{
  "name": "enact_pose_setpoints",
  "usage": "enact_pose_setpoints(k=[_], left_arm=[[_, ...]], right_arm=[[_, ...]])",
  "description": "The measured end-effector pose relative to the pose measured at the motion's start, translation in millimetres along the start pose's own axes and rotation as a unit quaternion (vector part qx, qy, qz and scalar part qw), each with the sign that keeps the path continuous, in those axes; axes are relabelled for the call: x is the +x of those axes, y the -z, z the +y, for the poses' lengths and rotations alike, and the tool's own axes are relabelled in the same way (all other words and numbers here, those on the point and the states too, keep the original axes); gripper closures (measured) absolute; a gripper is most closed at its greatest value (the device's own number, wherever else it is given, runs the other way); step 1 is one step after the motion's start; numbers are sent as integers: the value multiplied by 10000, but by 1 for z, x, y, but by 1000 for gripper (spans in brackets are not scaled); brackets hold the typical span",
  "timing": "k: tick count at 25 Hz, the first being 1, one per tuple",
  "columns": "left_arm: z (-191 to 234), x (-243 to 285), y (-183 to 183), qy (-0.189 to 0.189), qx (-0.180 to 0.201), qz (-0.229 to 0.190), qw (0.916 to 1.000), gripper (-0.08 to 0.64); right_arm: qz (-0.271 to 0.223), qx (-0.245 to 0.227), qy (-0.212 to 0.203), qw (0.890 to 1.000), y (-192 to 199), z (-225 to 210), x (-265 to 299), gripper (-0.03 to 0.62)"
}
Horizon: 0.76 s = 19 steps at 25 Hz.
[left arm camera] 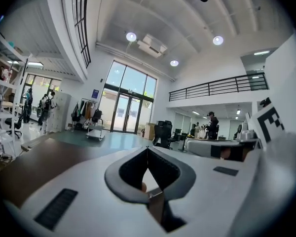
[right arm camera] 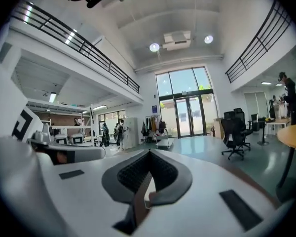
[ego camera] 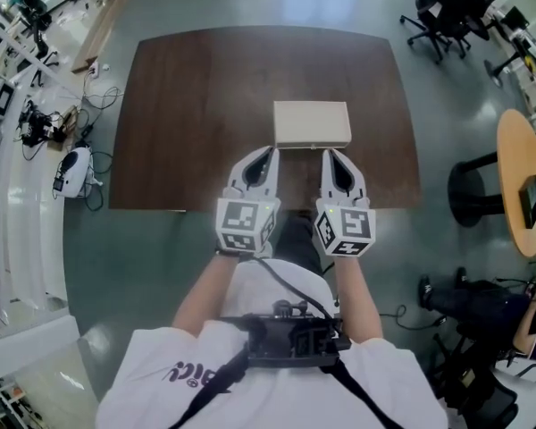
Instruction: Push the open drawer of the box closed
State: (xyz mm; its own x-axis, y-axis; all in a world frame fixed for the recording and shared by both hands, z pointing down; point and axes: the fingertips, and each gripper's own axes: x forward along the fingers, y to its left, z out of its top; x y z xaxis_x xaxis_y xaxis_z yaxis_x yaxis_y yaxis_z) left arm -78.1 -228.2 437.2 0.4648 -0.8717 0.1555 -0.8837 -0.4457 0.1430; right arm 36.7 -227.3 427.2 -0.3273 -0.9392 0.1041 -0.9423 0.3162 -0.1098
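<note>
Beige rectangular box (ego camera: 312, 123) sits on dark wooden worktop (ego camera: 188, 105); white left gripper (ego camera: 272, 152) and right gripper (ego camera: 327, 154), jaws together and empty, sit at its near face, presumably to push.

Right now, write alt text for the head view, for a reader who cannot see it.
Seen from above, a person holds the left gripper and the right gripper, both shut, with their tips at the near edge of a beige box on a dark brown table. Office chairs stand beyond the table.
</note>
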Motion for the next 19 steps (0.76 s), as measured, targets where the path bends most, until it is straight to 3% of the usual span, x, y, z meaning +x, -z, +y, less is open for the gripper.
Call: enact_pose_setpoints(k=[5,19], left_arm=[[1,-23,-18,61,127,-298,9995,548],[-4,-47,-8,250,277,-464,9982,548]], right_arm=[[-388,-76,11,9992,-24,27,-16,588],[-394,-228,58,9989,-18,59,-32,588]])
